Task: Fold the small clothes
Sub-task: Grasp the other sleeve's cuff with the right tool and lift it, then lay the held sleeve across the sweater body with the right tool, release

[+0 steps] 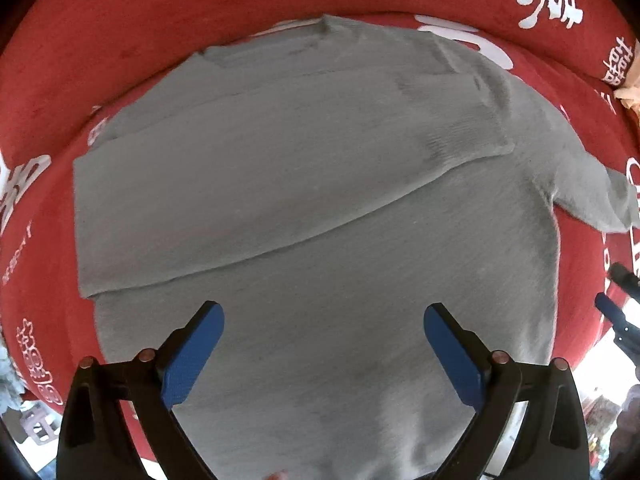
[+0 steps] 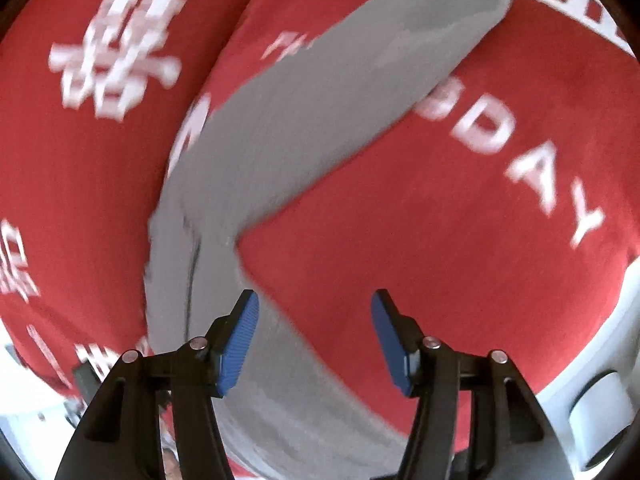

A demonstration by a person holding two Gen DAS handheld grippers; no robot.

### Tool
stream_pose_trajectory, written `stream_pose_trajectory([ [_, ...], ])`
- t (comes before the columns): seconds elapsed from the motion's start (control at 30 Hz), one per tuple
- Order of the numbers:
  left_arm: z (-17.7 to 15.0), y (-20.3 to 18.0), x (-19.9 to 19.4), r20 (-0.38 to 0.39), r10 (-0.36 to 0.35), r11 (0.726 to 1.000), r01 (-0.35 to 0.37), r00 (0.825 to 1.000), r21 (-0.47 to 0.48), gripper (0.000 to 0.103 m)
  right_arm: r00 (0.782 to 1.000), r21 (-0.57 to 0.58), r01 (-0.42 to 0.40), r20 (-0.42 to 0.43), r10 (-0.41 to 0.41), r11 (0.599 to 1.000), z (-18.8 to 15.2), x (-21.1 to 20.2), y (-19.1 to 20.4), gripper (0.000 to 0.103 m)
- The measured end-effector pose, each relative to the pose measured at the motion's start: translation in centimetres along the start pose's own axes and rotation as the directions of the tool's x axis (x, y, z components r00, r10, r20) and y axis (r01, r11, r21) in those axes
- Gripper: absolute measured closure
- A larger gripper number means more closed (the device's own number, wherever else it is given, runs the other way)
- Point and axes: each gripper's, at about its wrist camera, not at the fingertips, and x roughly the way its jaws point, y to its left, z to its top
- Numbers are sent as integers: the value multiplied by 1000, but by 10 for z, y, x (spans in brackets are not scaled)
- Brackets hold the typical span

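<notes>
A: Where is the gray sweater (image 1: 320, 208) lying against the left tongs (image 1: 324, 320)?

B: It is lying flat on the red cloth (image 1: 120, 60) covering the tabletop, spreading ahead of and beneath the left tongs. Its left sleeve (image 1: 256, 184) is lying folded across the body. The blue pads (image 1: 192, 360) are standing wide apart over the lower body of the sweater, gripping nothing.

A: And toward the right side?

B: The other sleeve (image 1: 592, 196) is sticking out to the right over the cloth, and the right tongs (image 1: 616, 296) are showing at that edge, near it. In the right wrist view, that sleeve (image 2: 320, 128) is running diagonally from the upper right down to the sweater's side seam. The right tongs (image 2: 316, 312) are also gaping wide and holding nothing; the left blue pad (image 2: 240, 344) is sitting over gray fabric, the right pad (image 2: 390, 344) over red cloth (image 2: 440, 260).

A: Is any writing showing?

B: White Chinese characters (image 2: 116, 44) are showing on the left, blurred, so I cannot read them. To the right of the sleeve, white letters (image 2: 520, 164) are reading "ODAY", with the start hidden under the sleeve.
</notes>
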Motion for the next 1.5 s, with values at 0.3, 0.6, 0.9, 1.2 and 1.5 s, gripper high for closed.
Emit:
stream_pose_trajectory([
  [0.3,22,-57,14,-29,-30,999,31,999,40,2,990,181,-44,137,19,982,85,-29,-76,40],
  [0.6,36,-103,11,-2,-48,995,48,999,92,2,961,332,-225,233,152,916,129,-26,-120,40],
  [0.9,56,-126,6,17,-53,994,51,998,96,2,895,397,-439,272,354,806,140,-19,-121,91],
  [1.2,43,-87,-3,29,-49,998,47,998,52,2,798,244,-601,242,552,761,141,-29,-56,96],
  [1.5,31,-34,-18,52,-14,1000,14,999,-8,2,761,-40,-647,17,648,761,113,-18,91,96],
])
